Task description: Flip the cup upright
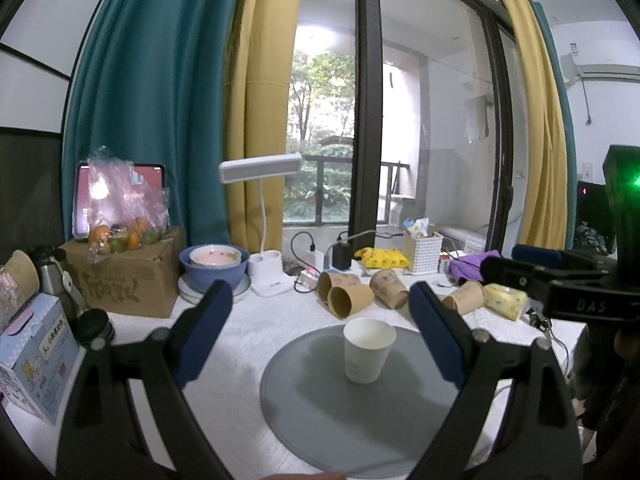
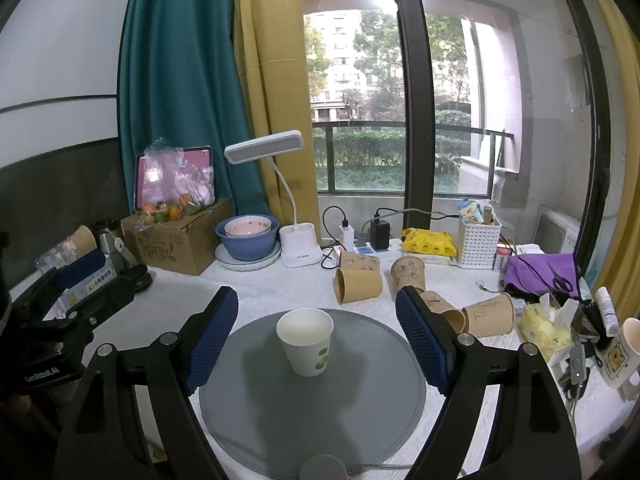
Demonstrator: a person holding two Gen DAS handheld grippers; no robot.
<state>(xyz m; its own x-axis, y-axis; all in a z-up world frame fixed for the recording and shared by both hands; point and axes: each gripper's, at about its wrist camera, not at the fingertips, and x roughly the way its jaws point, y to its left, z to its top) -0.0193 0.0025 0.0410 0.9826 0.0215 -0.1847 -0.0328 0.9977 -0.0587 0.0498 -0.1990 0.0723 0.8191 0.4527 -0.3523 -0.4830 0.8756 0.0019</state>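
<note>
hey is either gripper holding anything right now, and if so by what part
Nothing is held. The left gripper and the right gripper are both open, and the white paper cup stands upright on the grey mat, untouched.

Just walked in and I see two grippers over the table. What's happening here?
A person holds a gripper in each hand over a round grey mat. A white paper cup stands upright on it, mouth up, so the flip looks done. The left gripper and right gripper are both open, touching nothing, with the cup between and beyond their fingers. Several brown paper cups lie on their sides behind the mat.
</note>
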